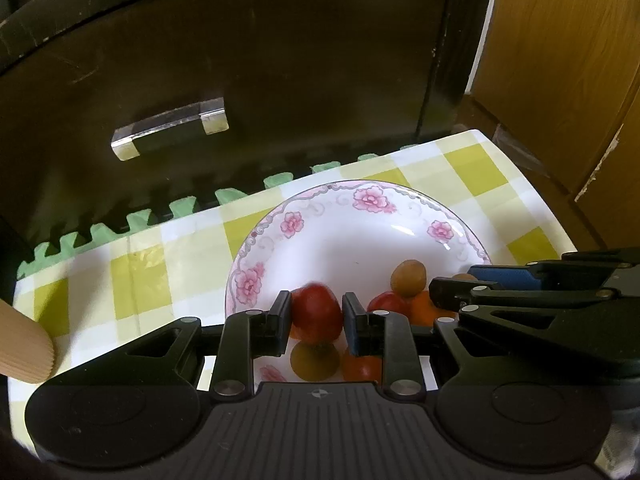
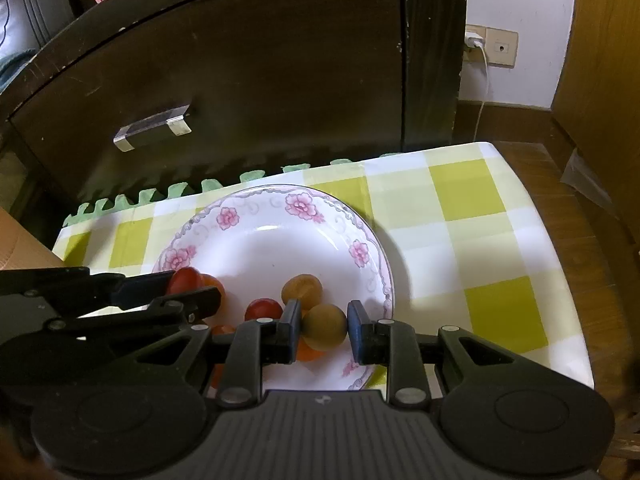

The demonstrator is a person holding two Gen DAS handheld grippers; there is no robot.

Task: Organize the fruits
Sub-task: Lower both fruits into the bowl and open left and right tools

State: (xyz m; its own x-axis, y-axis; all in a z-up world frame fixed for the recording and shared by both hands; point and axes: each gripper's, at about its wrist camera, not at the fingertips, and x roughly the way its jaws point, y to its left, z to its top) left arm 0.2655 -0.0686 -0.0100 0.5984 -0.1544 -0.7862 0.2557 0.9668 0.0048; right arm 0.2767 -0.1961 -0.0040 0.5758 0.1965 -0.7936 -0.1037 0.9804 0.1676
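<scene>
A white plate with pink flowers sits on a yellow-checked cloth and holds several small tomato-like fruits. My left gripper is shut on a red fruit just above the plate's near side; the right wrist view shows this gripper and the red fruit at the left. My right gripper is shut on a yellow-brown fruit over the plate's near right rim. Loose in the plate lie a yellow fruit, a red one and orange ones.
A dark cabinet drawer with a clear handle stands right behind the cloth's far edge. A green foam mat edge shows there. A cardboard tube lies left. Wooden furniture rises right. Bare checked cloth stretches right of the plate.
</scene>
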